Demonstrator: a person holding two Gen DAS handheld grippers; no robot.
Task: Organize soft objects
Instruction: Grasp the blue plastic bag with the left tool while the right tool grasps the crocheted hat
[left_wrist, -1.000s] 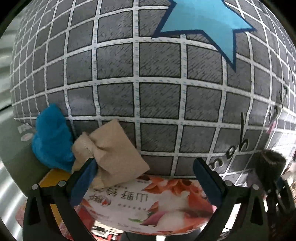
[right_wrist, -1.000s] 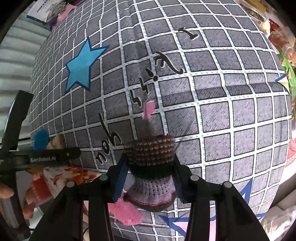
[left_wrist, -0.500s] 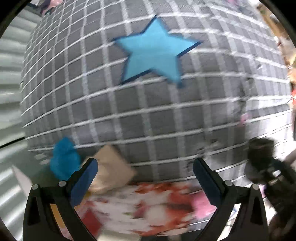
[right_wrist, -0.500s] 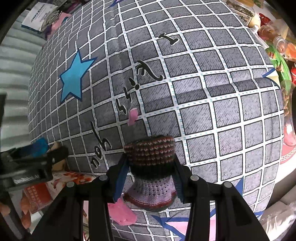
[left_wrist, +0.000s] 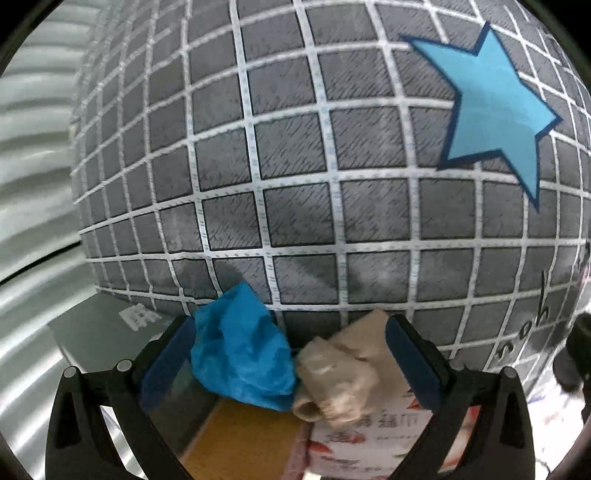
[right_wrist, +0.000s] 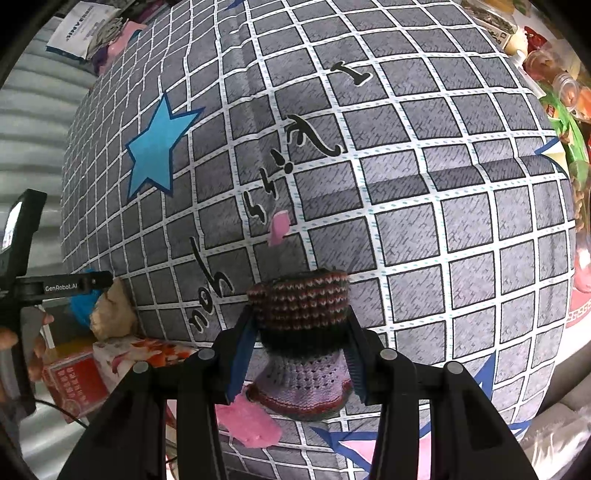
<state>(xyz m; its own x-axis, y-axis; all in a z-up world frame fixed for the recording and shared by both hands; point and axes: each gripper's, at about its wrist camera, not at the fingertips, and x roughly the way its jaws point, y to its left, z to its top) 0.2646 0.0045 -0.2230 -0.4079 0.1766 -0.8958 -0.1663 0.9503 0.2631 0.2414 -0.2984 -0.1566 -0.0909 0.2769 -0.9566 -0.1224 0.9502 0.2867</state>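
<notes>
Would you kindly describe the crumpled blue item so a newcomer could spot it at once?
Start from the big grey checked cushion with the blue star. At its lower edge, two soft bundles lie side by side. The crumpled blue item is the bright, glossy left one; its neighbour, the beige bundle, is dull and tan.

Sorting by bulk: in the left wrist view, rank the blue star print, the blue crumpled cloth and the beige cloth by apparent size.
1. Blue star print, though fisheye stretch may inflate it.
2. Blue crumpled cloth and beige cloth: too alike to rank.
</notes>
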